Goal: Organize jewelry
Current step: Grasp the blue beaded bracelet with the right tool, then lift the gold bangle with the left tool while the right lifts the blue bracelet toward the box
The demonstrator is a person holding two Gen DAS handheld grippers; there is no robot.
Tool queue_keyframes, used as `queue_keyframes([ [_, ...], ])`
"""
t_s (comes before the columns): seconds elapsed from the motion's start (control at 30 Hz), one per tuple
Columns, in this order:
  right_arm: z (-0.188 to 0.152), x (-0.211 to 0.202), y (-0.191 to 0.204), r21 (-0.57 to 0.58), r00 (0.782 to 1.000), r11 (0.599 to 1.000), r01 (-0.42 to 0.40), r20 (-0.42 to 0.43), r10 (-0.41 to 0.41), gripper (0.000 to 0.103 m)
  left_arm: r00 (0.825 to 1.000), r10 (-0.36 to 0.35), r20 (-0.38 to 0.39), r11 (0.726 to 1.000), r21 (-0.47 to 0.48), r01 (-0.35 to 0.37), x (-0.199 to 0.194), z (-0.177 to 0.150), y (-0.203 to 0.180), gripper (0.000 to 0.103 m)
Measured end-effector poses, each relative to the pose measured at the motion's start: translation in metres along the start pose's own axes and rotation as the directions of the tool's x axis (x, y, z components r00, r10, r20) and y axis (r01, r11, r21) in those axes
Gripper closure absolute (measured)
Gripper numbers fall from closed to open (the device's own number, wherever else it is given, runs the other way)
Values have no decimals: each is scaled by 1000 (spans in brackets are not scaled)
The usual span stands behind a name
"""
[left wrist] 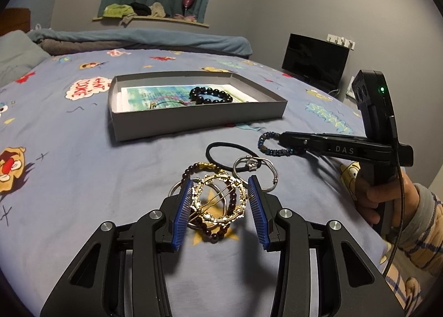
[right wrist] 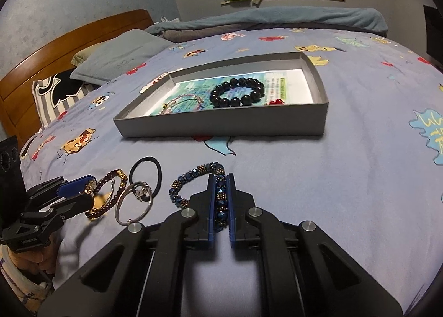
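A grey shallow box (left wrist: 193, 120) (right wrist: 221, 127) lies on the bed and holds a black bead bracelet (left wrist: 211, 94) (right wrist: 238, 92) and a thin pink cord bracelet (left wrist: 169, 101) (right wrist: 182, 101). My right gripper (right wrist: 221, 178) (left wrist: 282, 138) is shut on a blue beaded bracelet (right wrist: 193, 178) (left wrist: 267, 144), held just above the bedspread in front of the box. My left gripper (left wrist: 220, 187) (right wrist: 83, 188) is open, its pads on either side of a pile with a gold ring bracelet (left wrist: 221, 198), a dark red bead bracelet (left wrist: 218, 229) (right wrist: 108, 178) and a hairpin.
A black hair tie (left wrist: 229, 155) (right wrist: 145, 173) and silver bangles (left wrist: 254, 167) (right wrist: 134, 203) lie beside the pile. Pillows (right wrist: 119, 54) and a wooden headboard (right wrist: 55, 48) are at the left. A folded blanket (left wrist: 138, 38) runs along the far edge; a dark monitor (left wrist: 314, 61) stands at the right.
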State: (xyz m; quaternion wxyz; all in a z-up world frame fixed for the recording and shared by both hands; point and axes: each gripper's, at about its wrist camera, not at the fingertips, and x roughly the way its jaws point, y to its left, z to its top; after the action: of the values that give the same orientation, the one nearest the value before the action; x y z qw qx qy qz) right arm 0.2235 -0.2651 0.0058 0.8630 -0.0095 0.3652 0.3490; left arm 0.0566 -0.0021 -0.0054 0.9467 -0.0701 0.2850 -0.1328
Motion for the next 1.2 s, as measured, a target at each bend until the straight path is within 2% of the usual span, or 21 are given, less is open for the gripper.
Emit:
queue_keyframes([
  [0.57, 5, 22, -2, -5, 995, 1000, 2, -96, -3, 92, 1000, 7, -20, 1000, -7, -7, 3, 1, 1, 61],
  [0.87, 12, 3, 6, -41, 1000, 999, -11, 1, 11, 96, 999, 26, -22, 1000, -14, -26, 2, 11, 1, 61],
  [1.2, 36, -23, 7, -20, 993, 998, -56, 105, 58, 96, 998, 57, 1, 998, 8, -57, -5, 38, 1, 61],
])
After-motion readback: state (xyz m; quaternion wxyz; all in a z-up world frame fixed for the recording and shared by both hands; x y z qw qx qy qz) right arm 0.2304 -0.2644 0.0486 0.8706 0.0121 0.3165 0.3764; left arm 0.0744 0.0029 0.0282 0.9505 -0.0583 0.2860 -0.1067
